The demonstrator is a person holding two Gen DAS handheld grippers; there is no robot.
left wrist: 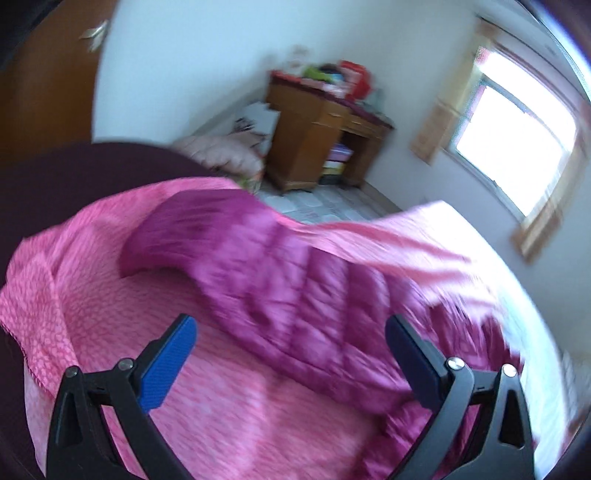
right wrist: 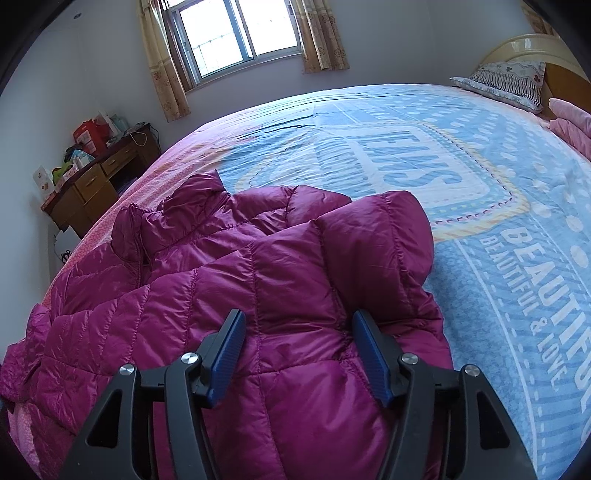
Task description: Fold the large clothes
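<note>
A magenta quilted puffer jacket [right wrist: 229,280] lies on the bed, one sleeve folded over its body. My right gripper [right wrist: 297,332] is open, its blue pads [right wrist: 369,354] spread over the jacket's near part, holding nothing. In the blurred left wrist view the jacket [left wrist: 295,280] lies across the pink sheet [left wrist: 110,317], one sleeve stretched to the left. My left gripper [left wrist: 291,343] is open wide just above the jacket's near edge, holding nothing.
The bed has a blue printed cover [right wrist: 443,184] with a pillow [right wrist: 506,85] at the head. A wooden desk [right wrist: 96,177] with clutter stands by the wall under a curtained window [right wrist: 236,33]. The desk [left wrist: 317,136] and a wooden door [left wrist: 44,85] show in the left wrist view.
</note>
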